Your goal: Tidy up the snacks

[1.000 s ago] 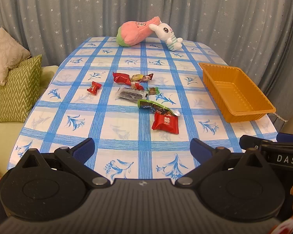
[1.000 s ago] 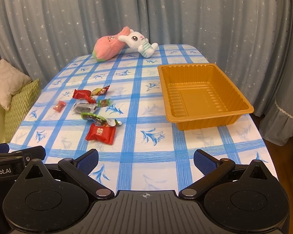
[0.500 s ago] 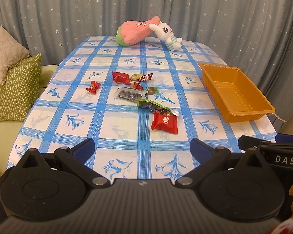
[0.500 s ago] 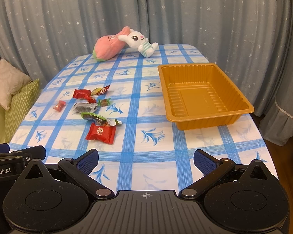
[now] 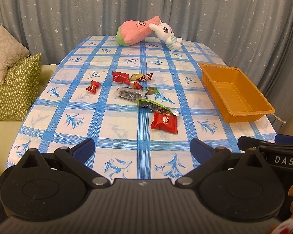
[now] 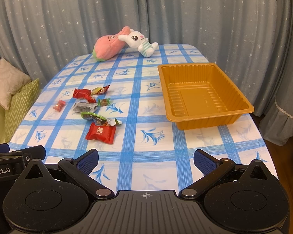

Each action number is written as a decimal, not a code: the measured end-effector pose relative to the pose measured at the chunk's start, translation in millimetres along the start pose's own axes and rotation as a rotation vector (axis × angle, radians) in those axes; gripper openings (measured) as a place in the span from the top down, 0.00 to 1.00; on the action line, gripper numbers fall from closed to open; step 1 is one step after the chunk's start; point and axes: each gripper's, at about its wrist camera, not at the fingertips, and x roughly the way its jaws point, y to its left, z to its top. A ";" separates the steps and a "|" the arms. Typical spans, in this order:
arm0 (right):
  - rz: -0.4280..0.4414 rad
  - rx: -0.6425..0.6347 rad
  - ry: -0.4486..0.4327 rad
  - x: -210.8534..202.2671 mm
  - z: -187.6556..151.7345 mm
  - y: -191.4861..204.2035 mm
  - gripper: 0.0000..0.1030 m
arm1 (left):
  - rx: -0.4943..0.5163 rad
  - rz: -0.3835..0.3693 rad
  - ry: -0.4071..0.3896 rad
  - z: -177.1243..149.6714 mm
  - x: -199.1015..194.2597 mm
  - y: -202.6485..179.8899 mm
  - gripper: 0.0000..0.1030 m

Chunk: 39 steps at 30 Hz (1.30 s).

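Both grippers are hovering low over the near edge of the table (image 5: 117, 134), each with its jaws spread wide and holding nothing. The snacks are lying loose in the middle of the checked cloth, ahead of the left gripper (image 5: 142, 148) and ahead and to the left of the right gripper (image 6: 145, 159). Nearest is the red packet (image 5: 164, 122), a flat glossy pillow pack lying almost straight in front of the left gripper, its long side running roughly across the view, so the left hand is looking the better placed to reach it. Just behind it, touching or nearly so, is a green bag (image 5: 153, 106) of crinkly film, lying slantwise. Farther back are a clear striped packet (image 5: 130, 94) and several small twisted sweets. The orange tray (image 6: 244, 107), a rigid ribbed plastic tub, is sitting empty on the right, well apart from the pile and directly ahead of the right gripper. Two soft toys are resting at the far end
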 end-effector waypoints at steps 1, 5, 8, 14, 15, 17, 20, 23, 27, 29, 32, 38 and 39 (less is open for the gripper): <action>-0.001 0.000 0.000 0.0 -0.1 0.1 0.00 | 0.002 0.001 0.000 0.6 -0.2 1.2 0.00; -0.001 -0.001 0.000 0.0 -0.1 0.1 0.00 | 0.001 0.000 0.000 0.8 -0.3 1.5 0.00; -0.001 0.000 0.000 0.1 -0.2 0.1 0.00 | 0.000 -0.001 0.001 0.8 -0.3 1.6 0.00; -0.001 -0.002 0.002 0.1 -0.1 0.5 0.00 | -0.001 -0.001 0.000 1.0 -0.4 1.9 0.00; -0.001 -0.003 0.002 -0.1 -0.1 0.6 0.00 | 0.000 -0.001 0.000 1.1 -0.4 1.9 0.00; -0.001 -0.002 0.001 0.0 -0.2 0.6 0.00 | 0.000 -0.002 0.001 1.1 -0.4 2.1 0.00; -0.001 -0.002 0.003 0.9 -1.0 0.5 0.00 | 0.000 -0.002 0.001 0.7 -0.3 1.6 0.00; 0.000 -0.002 0.004 2.1 -1.2 0.7 0.00 | -0.002 -0.002 0.002 0.6 -0.2 1.5 0.00; 0.000 -0.002 0.004 0.8 -0.7 0.8 0.00 | -0.003 -0.002 0.001 0.1 0.2 2.0 0.00; 0.000 -0.001 0.004 0.3 -0.3 1.5 0.00 | -0.003 -0.002 0.001 -0.2 0.4 1.5 0.00; 0.000 -0.003 0.005 -1.5 1.0 4.1 0.00 | -0.004 -0.005 0.001 -1.0 1.0 1.7 0.00; 0.001 -0.002 0.004 6.4 -2.6 1.0 0.00 | -0.008 -0.015 0.006 -4.5 10.6 6.5 0.00; -0.001 0.000 0.001 7.3 -2.9 0.6 0.00 | -0.009 -0.015 0.008 -4.4 13.3 8.2 0.00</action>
